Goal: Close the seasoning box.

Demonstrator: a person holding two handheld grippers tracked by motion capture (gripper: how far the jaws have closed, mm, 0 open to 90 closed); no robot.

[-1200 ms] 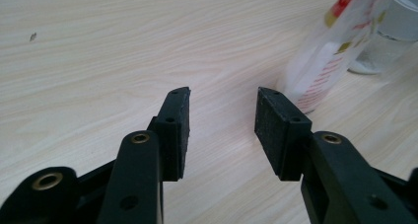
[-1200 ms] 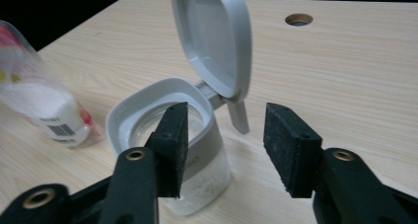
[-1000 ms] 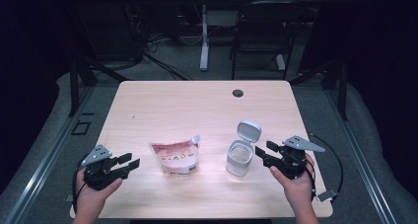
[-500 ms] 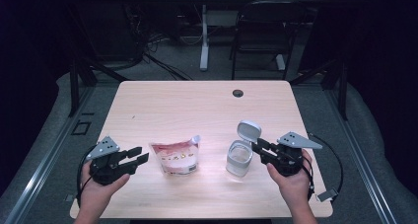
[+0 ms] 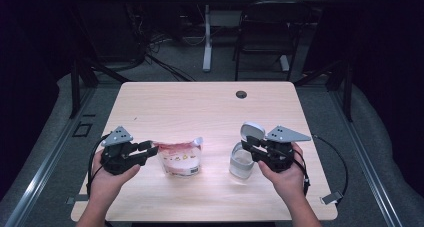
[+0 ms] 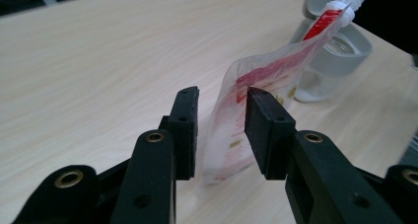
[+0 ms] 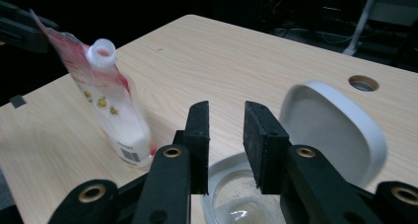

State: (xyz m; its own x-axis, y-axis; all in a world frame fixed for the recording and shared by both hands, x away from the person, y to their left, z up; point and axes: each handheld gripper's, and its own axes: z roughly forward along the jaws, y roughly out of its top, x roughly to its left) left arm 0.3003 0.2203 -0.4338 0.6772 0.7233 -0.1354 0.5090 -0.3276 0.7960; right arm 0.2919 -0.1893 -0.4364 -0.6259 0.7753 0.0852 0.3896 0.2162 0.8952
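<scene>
**Pouch and jar, a gripper on each**

Table [image 5: 200, 102]: light wood, rounded corners, a dark cable hole [image 5: 241, 94] toward twelve o'clock from the middle. Bare apart from two items near the person's edge.

Pouch [image 5: 180, 158]: red-and-white spouted refill pouch, raised upright off its flat lie, at about seven o'clock from table centre. White open spout [image 7: 102, 50] at its top corner, pointing toward the jar. In the right gripper view its bottom corner rests on the wood and the body leans.

Jar [image 5: 242, 162]: clear container with a white rim, at about five o'clock from centre, well apart from the pouch at three o'clock of it. Hinged white lid [image 5: 252, 132] stands flipped open at the jar's twelve o'clock side. Some pale contents inside; cannot tell what.

Left gripper [image 5: 146, 148]: held in the left hand [image 5: 107, 179], at nine o'clock of the pouch. Jaws have just been closing, with the pouch's edge between them; the right pad meets the film, a narrow gap shows at the left pad, so grasp is partial at best.

Right gripper [image 5: 249, 146]: in the right hand [image 5: 282, 177], at three o'clock of the jar. Jaws have just been closing and straddle the jar's rim; whether the pads press on it I cannot tell.
</scene>
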